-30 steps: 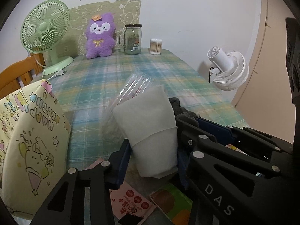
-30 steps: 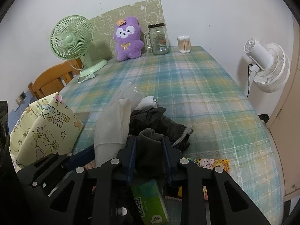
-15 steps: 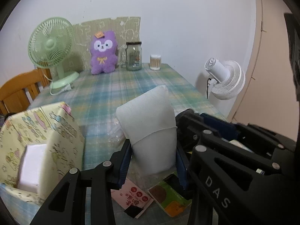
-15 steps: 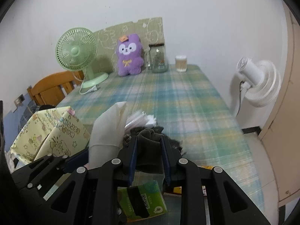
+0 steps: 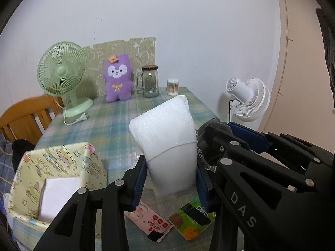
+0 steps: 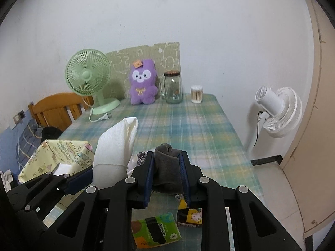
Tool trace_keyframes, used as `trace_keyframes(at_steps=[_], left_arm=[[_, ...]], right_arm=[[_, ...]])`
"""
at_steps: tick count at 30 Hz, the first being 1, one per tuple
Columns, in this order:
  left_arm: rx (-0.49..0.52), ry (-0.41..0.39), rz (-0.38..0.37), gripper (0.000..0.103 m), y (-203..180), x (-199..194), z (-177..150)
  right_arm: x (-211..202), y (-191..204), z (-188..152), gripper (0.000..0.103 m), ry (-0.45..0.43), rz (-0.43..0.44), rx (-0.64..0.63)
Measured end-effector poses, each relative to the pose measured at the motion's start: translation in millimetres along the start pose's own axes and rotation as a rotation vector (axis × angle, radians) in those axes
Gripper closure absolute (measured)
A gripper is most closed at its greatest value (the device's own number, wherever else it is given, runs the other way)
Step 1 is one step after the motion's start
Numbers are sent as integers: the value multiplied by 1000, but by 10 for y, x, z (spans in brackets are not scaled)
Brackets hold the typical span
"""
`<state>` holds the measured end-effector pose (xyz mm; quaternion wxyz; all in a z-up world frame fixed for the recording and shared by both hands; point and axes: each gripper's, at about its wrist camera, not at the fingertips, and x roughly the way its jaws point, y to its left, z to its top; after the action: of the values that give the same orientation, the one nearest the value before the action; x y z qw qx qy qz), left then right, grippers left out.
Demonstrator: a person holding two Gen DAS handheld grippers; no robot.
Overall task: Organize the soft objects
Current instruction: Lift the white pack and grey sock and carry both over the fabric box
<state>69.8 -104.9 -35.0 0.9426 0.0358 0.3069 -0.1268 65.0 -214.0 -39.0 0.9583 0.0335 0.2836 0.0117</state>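
My left gripper (image 5: 170,179) is shut on a white foam sheet (image 5: 167,144), folded and standing up between the pads, held above the table's near end. The sheet also shows in the right wrist view (image 6: 115,146). My right gripper (image 6: 167,173) is shut on a dark grey cloth (image 6: 166,167), lifted beside the left gripper; the cloth shows in the left wrist view (image 5: 209,129). A yellow patterned fabric box (image 5: 62,167) sits at the left, with a white foam piece (image 5: 56,196) inside.
Green tissue pack (image 6: 157,232) and pink card (image 5: 150,219) lie under the grippers. Green fan (image 5: 62,73), purple plush (image 5: 118,79), glass jar (image 5: 149,81) and cotton swab tub (image 5: 173,86) stand at the far end. White fan (image 5: 247,98) stands right, wooden chair (image 5: 25,119) left.
Both grippers have risen from the table, lifting the foam sheet and the grey cloth. The views have tilted up, and the box's inside now shows.
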Motion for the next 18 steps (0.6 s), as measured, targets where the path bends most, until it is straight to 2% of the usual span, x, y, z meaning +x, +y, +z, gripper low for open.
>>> trace_keyframes(at_steps=[9,18], left_arm=[[7,-22,14,58,100,-168,90],[-11,-20,36,58,321,-224,147]], right_arm=[[-132,139,118,76,-23,-8,-16],[-118,337,191,76,-11,-8,-1]])
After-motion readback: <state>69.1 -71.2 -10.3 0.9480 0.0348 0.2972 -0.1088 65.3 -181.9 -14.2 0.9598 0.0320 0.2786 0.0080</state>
